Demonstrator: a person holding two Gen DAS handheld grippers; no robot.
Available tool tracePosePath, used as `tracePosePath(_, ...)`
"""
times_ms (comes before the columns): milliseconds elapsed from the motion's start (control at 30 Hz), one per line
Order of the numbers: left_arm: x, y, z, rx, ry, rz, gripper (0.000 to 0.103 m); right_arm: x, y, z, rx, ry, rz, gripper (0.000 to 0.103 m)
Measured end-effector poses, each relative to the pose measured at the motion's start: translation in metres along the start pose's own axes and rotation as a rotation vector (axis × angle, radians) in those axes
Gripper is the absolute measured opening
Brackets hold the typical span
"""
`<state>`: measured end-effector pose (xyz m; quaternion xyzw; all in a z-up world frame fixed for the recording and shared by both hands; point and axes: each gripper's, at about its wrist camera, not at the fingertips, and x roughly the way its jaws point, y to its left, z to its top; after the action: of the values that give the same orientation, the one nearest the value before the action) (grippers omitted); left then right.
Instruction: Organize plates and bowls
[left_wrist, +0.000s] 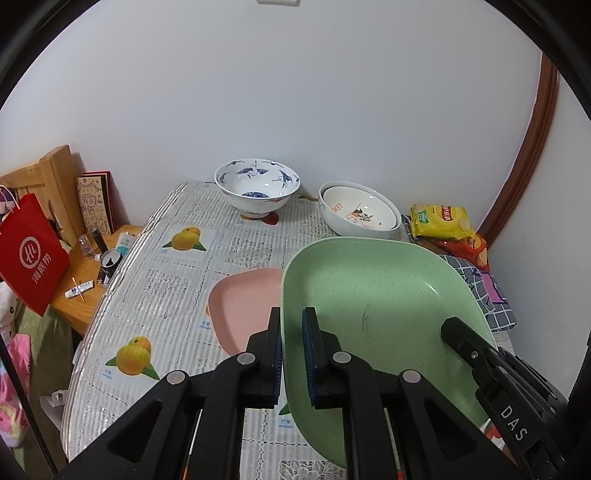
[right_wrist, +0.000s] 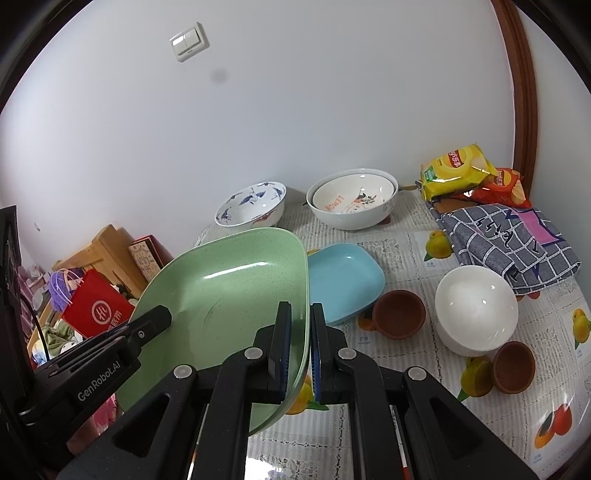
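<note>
A green square plate (left_wrist: 369, 288) hangs tilted above the table, held by both grippers. My left gripper (left_wrist: 293, 354) is shut on its left rim, and my right gripper (right_wrist: 300, 347) is shut on its right rim (right_wrist: 301, 295). A pink plate (left_wrist: 243, 306) lies on the table, partly hidden under the green one. A blue plate (right_wrist: 343, 280) lies just right of it. By the wall stand a blue-and-white crane bowl (left_wrist: 256, 188) and two nested white bowls (left_wrist: 358, 214). A plain white bowl (right_wrist: 476, 310) and two small brown cups (right_wrist: 399, 314) sit at the right.
Chip bags (right_wrist: 454, 170) and a folded checkered cloth (right_wrist: 509, 243) fill the table's far right corner. A red paper bag (left_wrist: 31, 254) and a low wooden side table (left_wrist: 81, 291) with small items stand beyond the table's left edge. The white wall is close behind.
</note>
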<state>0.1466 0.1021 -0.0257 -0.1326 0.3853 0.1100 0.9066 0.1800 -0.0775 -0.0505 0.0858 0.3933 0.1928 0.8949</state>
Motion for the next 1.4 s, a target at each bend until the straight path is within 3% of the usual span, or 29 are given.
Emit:
tracePosePath(800, 0.044, 0.031, -0.001, -0.046, 0.072, 0.018, 0.01, 0.053, 0.013, -0.008, -0.003, 0.079, 0.001, 0.01)
tracePosePath(1400, 0.094, 0.068, -0.015, -0.106, 0.171, 0.058, 0.01, 0.115, 0.022, -0.028, -0.003, 0.194, 0.019, 0.01)
